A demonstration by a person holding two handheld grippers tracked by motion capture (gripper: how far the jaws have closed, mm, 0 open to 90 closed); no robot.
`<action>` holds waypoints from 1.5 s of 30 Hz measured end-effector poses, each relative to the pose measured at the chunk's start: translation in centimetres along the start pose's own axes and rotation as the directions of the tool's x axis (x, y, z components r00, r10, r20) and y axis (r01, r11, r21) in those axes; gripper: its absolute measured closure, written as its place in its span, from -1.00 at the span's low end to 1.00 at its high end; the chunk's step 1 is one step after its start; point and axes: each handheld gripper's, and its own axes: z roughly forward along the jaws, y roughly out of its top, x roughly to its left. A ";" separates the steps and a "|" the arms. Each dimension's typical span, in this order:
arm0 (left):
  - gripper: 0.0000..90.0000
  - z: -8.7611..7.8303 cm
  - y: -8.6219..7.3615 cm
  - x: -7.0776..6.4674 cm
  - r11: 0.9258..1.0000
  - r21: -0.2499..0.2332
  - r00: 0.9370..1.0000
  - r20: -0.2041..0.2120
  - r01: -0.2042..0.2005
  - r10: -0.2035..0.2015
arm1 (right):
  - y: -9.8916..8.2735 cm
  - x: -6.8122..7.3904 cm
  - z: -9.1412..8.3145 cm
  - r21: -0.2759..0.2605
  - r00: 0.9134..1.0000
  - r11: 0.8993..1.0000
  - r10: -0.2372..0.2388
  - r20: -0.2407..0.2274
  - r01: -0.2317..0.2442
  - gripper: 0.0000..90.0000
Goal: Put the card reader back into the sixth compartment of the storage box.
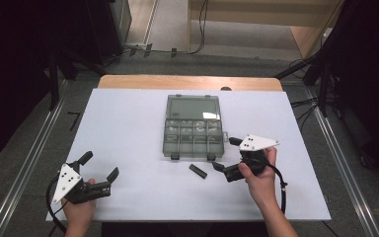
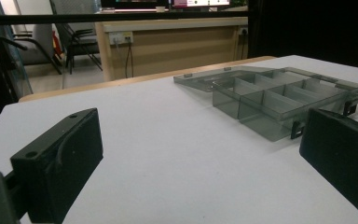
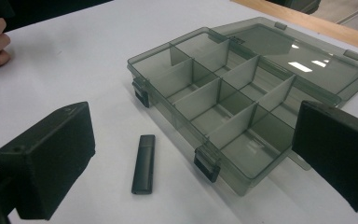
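Our right tool [image 1: 227,157] gapes empty near the small black USB stick [image 3: 144,163], which lies flat on the white counter [image 1: 128,128] just before the smoky compartment box [image 3: 223,107], lid thrown back. Our left tool [image 1: 99,167] gapes empty, well apart.

Black two-jaw grippers [image 1: 98,168] [image 1: 226,154], grey three-cornered plates, trailing black cables.

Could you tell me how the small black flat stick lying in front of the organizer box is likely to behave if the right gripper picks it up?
The small black flat stick looks rigid, so it should not flop. Its flat faces suggest it will slide rather than roll. Lying low on the white table, it may be awkward for the open right gripper to pinch, and the smooth casing could slip.
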 end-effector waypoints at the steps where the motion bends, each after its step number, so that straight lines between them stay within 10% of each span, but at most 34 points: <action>1: -1.00 0.0 0.0 0.0 1.000 0.000 1.000 0.000 0.000 0.000 | 0.1 0.0 0.1 0.004 1.000 1.000 0.000 -0.002 0.000 -1.00; 45: -1.00 0.0 0.0 0.0 1.000 0.000 1.000 0.001 0.000 0.000 | 1.5 1.1 4.8 0.229 0.995 0.973 -0.016 -0.103 0.039 -1.00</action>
